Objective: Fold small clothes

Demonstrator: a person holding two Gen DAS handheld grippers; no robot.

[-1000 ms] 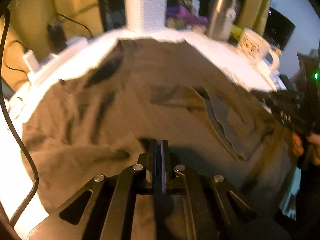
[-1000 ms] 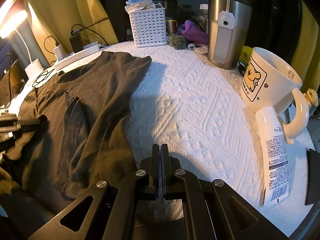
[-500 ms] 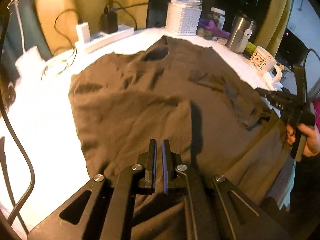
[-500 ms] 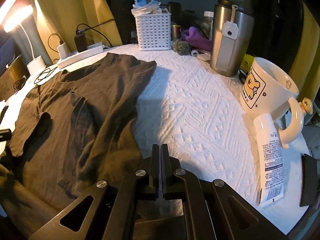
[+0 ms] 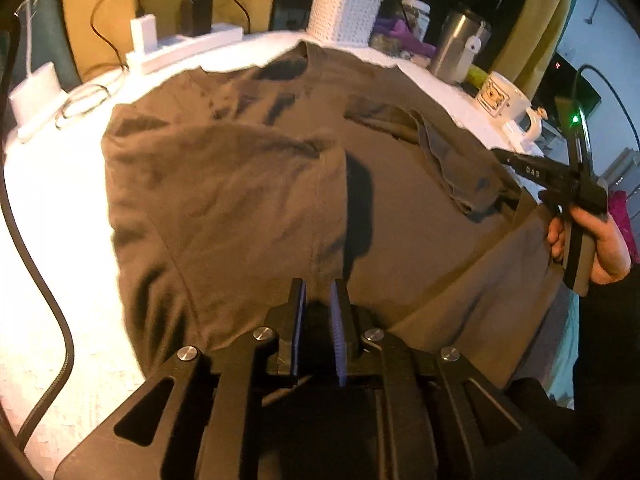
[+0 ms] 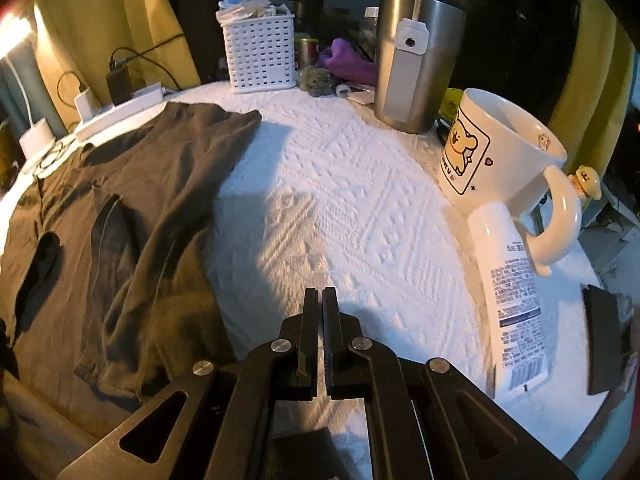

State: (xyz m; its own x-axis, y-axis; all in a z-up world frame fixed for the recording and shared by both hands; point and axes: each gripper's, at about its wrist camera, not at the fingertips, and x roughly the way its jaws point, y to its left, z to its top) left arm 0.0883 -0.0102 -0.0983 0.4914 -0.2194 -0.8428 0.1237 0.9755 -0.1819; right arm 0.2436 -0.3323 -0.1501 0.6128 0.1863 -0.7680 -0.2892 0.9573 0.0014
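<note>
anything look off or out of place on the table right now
Mostly the white tube: it lies flat, its top end against the cartoon mug, near the table's right edge. The brown t-shirt is rumpled, with one sleeve folded over its front and its hem hanging off the near edge.

Lighting: dim room, warm yellow cast, one strong source at upper left. Lamp glow (image 6: 10, 28) burns out in the right wrist view. Glare: white textured cloth (image 5: 52, 208) blown out at left of the left wrist view, pattern lost there. Shadows: dark creases on the brown shirt (image 5: 248, 184); a hard black shadow beside its folded edge; a soft grey shadow across the cloth (image 6: 328, 216). Blur: slight softness in the left view; right view sharper. Distortion: heavy fisheye bowing, black vignette in corners.
</note>
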